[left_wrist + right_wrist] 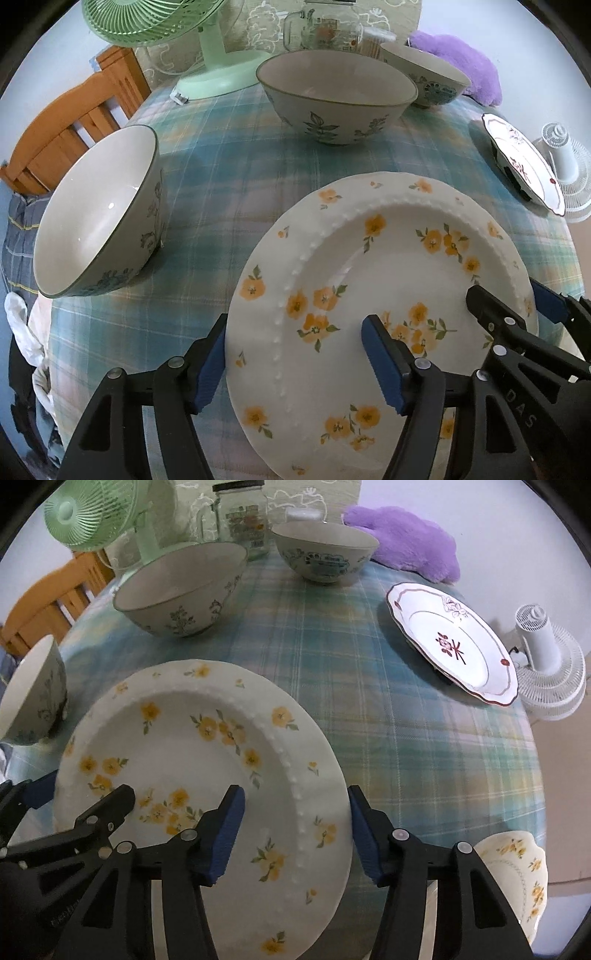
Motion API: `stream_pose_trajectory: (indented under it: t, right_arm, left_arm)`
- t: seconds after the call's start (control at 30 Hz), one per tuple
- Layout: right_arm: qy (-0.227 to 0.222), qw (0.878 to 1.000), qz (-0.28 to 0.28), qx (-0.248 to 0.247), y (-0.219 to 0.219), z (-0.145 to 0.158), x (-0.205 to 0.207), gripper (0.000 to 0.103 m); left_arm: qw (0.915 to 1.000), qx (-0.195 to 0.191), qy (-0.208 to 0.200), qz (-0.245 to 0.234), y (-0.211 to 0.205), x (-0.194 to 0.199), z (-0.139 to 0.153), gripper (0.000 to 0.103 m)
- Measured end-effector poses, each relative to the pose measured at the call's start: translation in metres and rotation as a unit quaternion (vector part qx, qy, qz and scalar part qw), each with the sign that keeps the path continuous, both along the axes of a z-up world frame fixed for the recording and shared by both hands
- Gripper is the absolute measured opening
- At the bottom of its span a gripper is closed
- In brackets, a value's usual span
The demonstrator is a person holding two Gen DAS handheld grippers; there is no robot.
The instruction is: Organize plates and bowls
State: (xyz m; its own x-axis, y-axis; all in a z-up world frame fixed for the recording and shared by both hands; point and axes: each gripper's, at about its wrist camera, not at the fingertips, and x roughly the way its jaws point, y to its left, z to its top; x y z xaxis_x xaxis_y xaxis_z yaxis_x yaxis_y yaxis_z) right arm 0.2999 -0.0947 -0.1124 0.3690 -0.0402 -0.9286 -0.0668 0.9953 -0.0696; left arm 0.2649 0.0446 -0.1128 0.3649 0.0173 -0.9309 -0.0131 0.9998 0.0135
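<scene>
Jaws of both grippers, left gripper (299, 363) and right gripper (295, 836), stand spread, straddling opposite rims of the yellow-flowered plate (369, 280).

Black tongs (295, 363) – blue ribbed pads (382, 363), silver rivets, "DAS" embossed.

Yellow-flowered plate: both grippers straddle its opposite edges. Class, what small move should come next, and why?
Probably close both grippers on the rim. The left gripper and right gripper each stand open with one pad over the yellow-flowered plate and one outside its edge, so neither grips it yet.
</scene>
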Motion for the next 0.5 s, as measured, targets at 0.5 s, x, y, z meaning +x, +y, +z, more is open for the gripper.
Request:
stream_pose_trajectory:
  t: [0.5]
  right_arm:
    - [0.016, 1.0, -0.025, 0.002, 0.005, 0.018, -0.014, 0.06]
  left_arm:
    - [1.0, 0.004, -0.006, -0.004, 0.0, -0.018, 0.018, 0.071]
